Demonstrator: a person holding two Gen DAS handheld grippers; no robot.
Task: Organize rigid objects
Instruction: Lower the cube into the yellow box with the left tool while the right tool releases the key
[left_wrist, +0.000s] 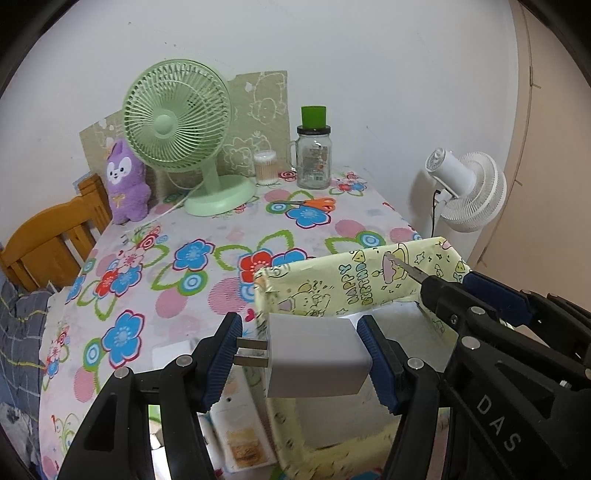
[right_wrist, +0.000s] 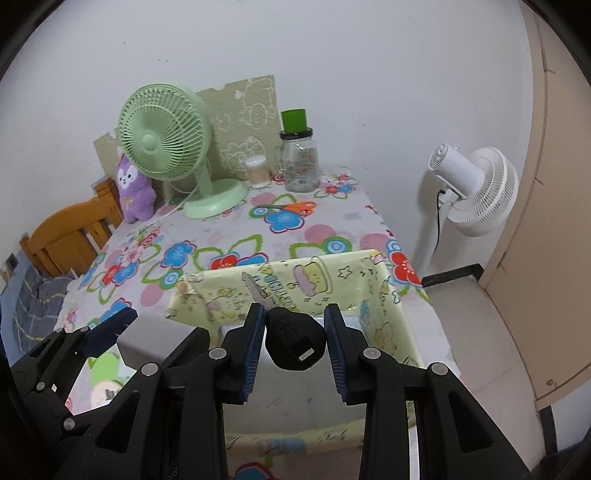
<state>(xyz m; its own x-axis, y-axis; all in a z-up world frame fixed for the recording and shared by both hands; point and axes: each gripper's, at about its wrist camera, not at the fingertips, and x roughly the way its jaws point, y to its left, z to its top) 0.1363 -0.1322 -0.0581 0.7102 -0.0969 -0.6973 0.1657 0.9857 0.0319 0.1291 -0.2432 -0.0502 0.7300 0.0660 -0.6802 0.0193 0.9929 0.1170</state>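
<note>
The left gripper (left_wrist: 299, 354) has its blue-padded jaws closed on a white cube-shaped plug adapter (left_wrist: 314, 356), whose two metal prongs point toward the left pad. It is held above the near edge of an open box wrapped in pale yellow cartoon birthday paper (left_wrist: 332, 291). The box stands on the near right part of the worktop, which is covered with a white cloth printed with bright flowers (left_wrist: 177, 266). The right gripper (right_wrist: 295, 334), just beside the left one, has its jaws narrowed onto the black plastic head of a key (right_wrist: 295, 341); the metal blade of the key points forward over the inside of the box. In the left wrist view the key blade shows in front of the far wall of the box. Farther back on the worktop a pair of orange-handled scissors (left_wrist: 314, 204) lies flat. Behind it stand a clear glass jar with a handle and a green cap (left_wrist: 313, 155) and a small clear tub of cotton swabs (left_wrist: 265, 168). A mint-green desk fan (left_wrist: 181, 129) stands left of these, with a purple plush toy (left_wrist: 123, 181) beside it against the wall. A wooden chair (left_wrist: 51, 240) is at the left edge, and a white floor fan (left_wrist: 469, 188) stands past the right side of the worktop.
</note>
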